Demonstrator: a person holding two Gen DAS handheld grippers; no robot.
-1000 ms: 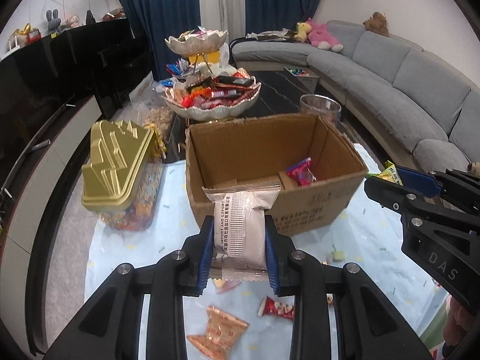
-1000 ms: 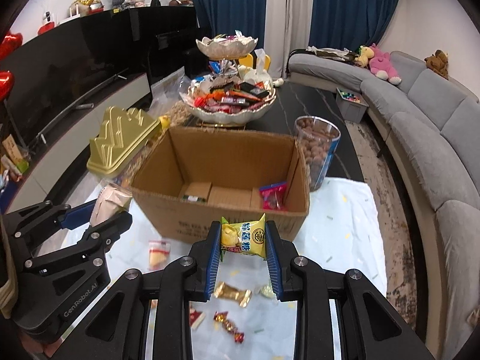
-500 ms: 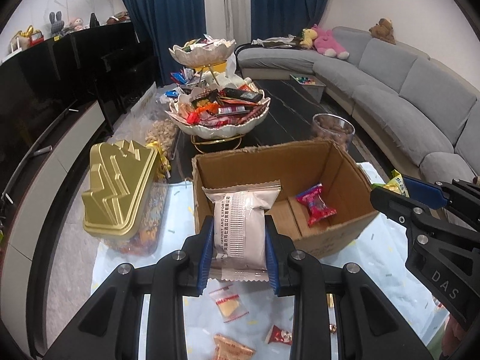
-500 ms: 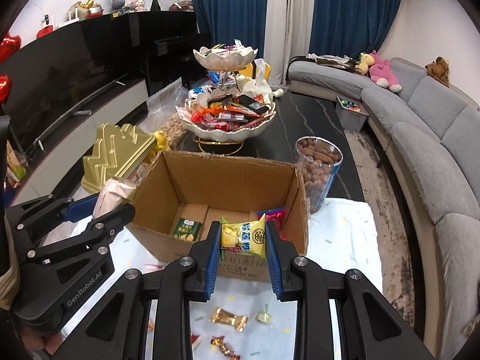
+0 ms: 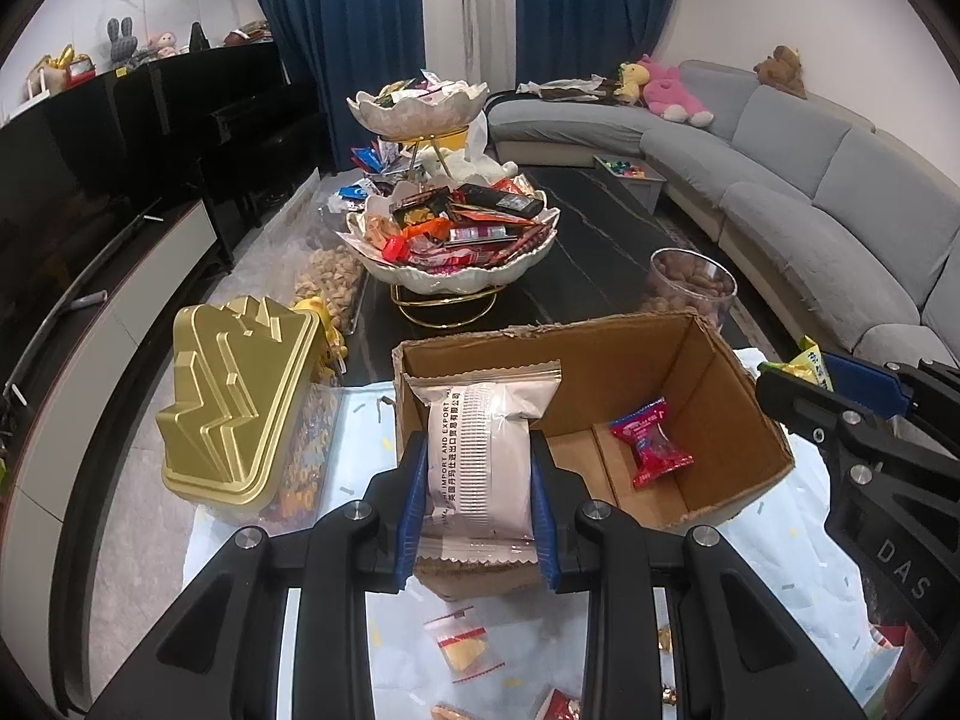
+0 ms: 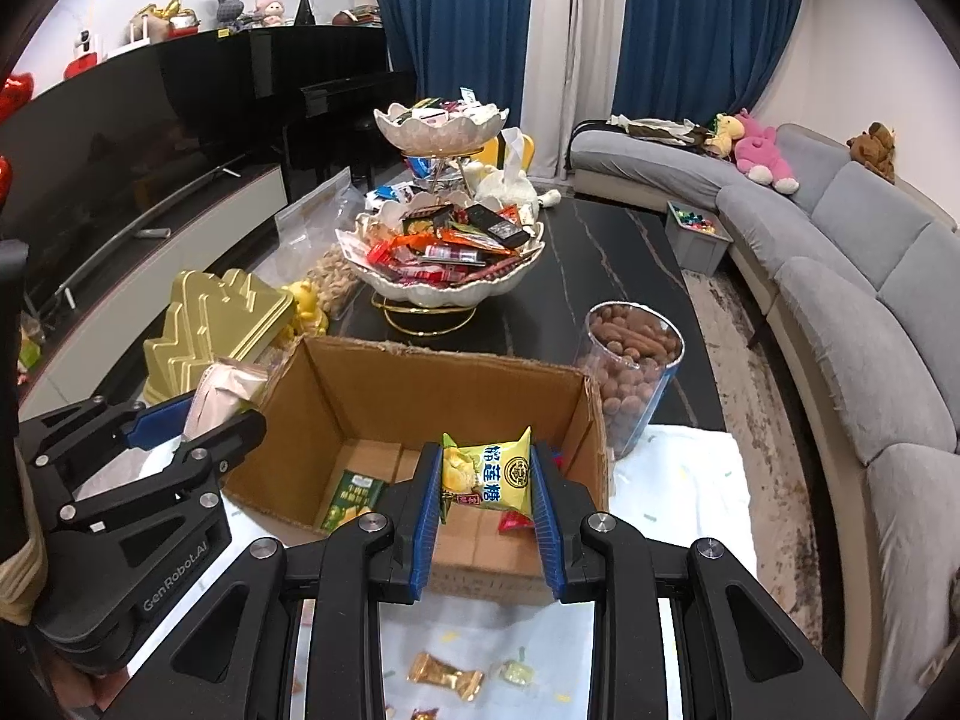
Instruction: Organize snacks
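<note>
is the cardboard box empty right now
No, the cardboard box already holds a green packet on its floor, and a red wrapped candy shows in the left wrist view.

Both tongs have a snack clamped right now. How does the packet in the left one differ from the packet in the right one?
The left packet is pale white-pink with small black print; the right packet is bright yellow with blue characters. The left packet is long and stands well past the left tongs; the right packet is short and puffy, barely clearing the right tongs. Both are sealed, gripped by their sides and held at the near edge of the cardboard box.
</note>
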